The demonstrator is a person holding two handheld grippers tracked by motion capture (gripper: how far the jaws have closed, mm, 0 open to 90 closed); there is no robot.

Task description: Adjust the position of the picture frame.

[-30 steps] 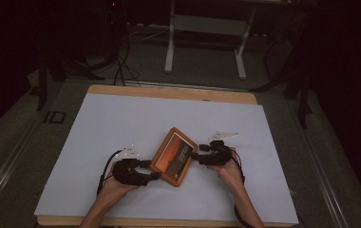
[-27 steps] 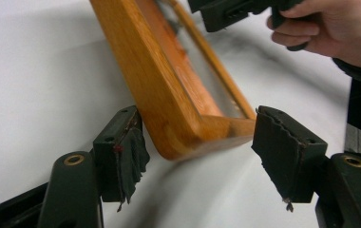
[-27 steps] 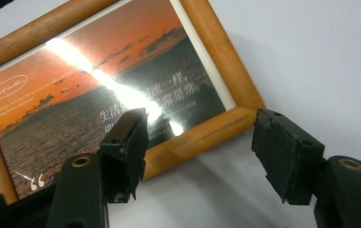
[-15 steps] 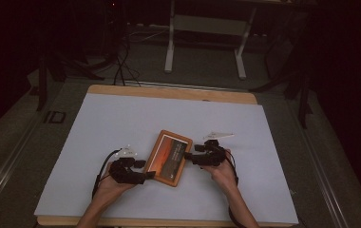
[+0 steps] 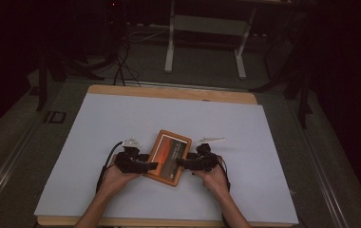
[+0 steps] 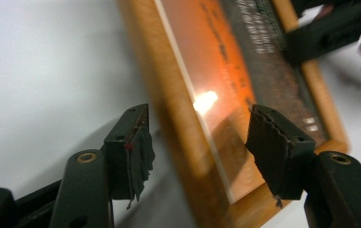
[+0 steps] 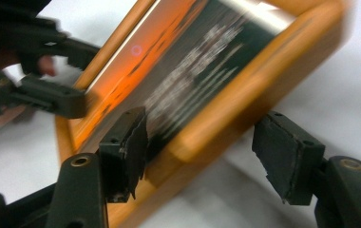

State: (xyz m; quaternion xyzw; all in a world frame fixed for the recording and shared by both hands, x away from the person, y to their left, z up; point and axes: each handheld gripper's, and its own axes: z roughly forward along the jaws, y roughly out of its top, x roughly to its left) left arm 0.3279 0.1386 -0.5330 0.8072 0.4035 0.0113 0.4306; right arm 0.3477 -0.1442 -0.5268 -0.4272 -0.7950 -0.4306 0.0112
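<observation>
Lying flat on the white sheet (image 5: pixel 98 142) that's covering the wooden table (image 5: pixel 169 91), near the person's edge and a bit turned, is a wooden picture frame (image 5: pixel 168 157) with an orange sunset print and some text on it.

The left gripper (image 5: pixel 140 166) is coming at its left long side, and the right gripper (image 5: pixel 184 163) at its right long side, so the frame is sitting between the two tools.

In the left gripper view, the jaws are straddling the near wooden edge of the frame (image 6: pixel 183 118): one pad (image 6: pixel 138 156) is hanging over the bare sheet, the other (image 6: pixel 276 152) over the glass. There's a gap on both sides, so it's not pinching anything, though those jaws have just been closing in. A glare spot is shining on the glass right between them.

In the right gripper view it's a similar deal. The jaws are spread about halfway around the frame's edge (image 7: pixel 226 114), one pad (image 7: pixel 128 152) over the print, the other (image 7: pixel 288 156) out over the sheet. That picture is pretty blurry, but I can see daylight between the outer pad and the wood, so it isn't gripping either.

Both hands (image 5: pixel 114 178) are resting low by the table.
</observation>
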